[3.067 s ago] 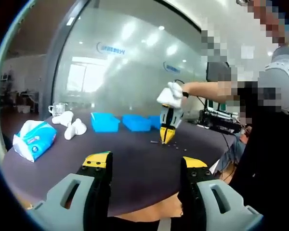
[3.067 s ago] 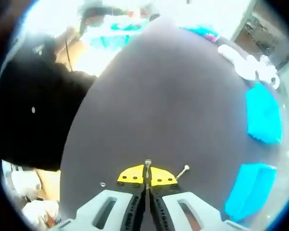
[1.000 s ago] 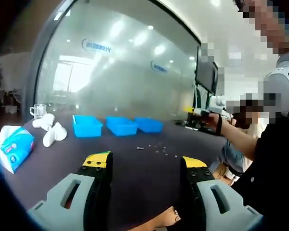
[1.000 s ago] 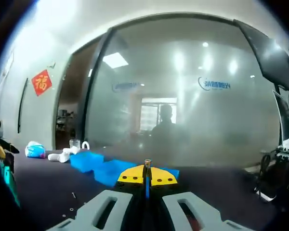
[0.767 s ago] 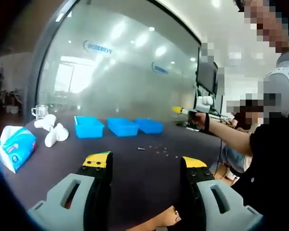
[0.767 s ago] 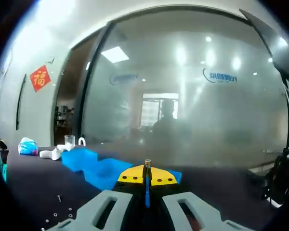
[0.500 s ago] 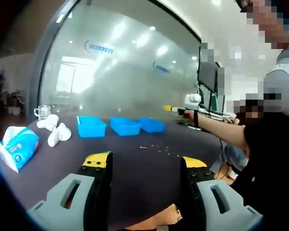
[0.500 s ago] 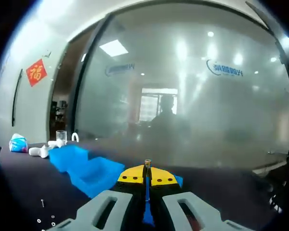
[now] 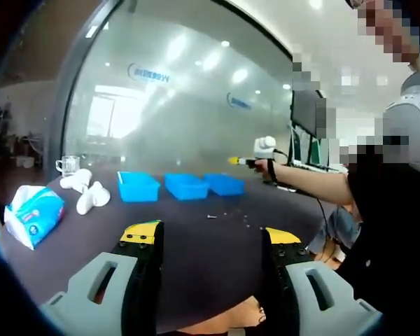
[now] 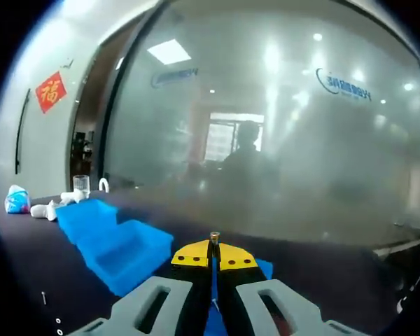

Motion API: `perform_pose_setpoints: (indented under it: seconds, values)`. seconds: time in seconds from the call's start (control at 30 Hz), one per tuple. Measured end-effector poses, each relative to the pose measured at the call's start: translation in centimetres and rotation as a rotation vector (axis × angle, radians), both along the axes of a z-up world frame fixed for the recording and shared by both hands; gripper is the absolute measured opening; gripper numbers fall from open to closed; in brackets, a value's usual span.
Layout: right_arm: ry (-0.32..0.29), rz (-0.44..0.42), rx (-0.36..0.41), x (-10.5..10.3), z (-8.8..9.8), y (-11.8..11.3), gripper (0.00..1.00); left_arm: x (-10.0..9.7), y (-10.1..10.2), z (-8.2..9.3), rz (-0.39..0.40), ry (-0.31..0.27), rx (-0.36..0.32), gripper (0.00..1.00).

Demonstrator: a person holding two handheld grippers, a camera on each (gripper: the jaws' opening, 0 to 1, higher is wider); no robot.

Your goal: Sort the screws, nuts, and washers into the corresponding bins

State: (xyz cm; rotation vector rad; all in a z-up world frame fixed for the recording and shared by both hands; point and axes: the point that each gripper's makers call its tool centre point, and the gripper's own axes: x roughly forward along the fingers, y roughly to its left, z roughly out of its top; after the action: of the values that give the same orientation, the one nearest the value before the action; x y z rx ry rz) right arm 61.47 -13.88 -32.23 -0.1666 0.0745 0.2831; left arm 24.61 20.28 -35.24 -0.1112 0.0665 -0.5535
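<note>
the right gripper [image 10: 213, 262] is pinching a small screw [image 10: 214, 240] between its closed yellow tips, head up, high over the far edge of the dark table [image 10: 28, 273]. in the left gripper view this same gripper [image 9: 235, 161] is hanging at the end of the person's outstretched arm, just above the blue bin [image 9: 225, 184] nearest it. the left gripper [image 9: 204, 241] is standing wide apart, carrying nothing, hovering low at the table's near edge.

the screw is looking tiny, hard and light, likely slick metal, so it could twist or slip out of a loose pinch; gripping across the shank just under the head, as the tips seem to be doing, is probably the surest hold.

three open blue bins are sitting in a row: the middle bin [image 9: 185, 186] and the far bin [image 9: 138, 187] are lying beside the first. what is lying inside any of them is too hard to tell from here. loose fasteners [image 9: 227, 217] are scattering on the table in front of the bins, waiting to be sorted. a tissue pack [image 9: 33, 213] and white gloves [image 9: 87, 192] are resting off to the side.
</note>
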Motion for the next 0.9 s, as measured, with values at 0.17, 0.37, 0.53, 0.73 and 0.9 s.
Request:
perform_pose_setpoints:
  seconds: [0.17, 0.37, 0.53, 0.73, 0.9]
  values:
    - [0.008, -0.005, 0.005, -0.5, -0.3, 0.2, 0.00, -0.1, 0.2, 0.1, 0.003, -0.004, -0.005, 0.55]
    - [-0.033, -0.003, -0.007, -1.0, 0.7, 0.3, 0.24, 0.0, 0.3, 0.1, 0.007, -0.004, -0.017, 0.55]
    - [-0.040, 0.021, 0.007, -2.1, 1.4, 0.6, 0.25, -0.1, 0.3, 0.2, 0.008, -0.010, -0.014, 0.55]
    - [-0.053, 0.061, 0.028, -4.6, 2.2, 0.8, 0.25, -0.1, 0.2, 0.5, 0.004, -0.018, -0.016, 0.55]
    - [-0.069, 0.112, 0.066, -8.4, 2.9, 1.0, 0.25, 0.2, -0.1, 0.8, -0.006, -0.026, -0.023, 0.55]
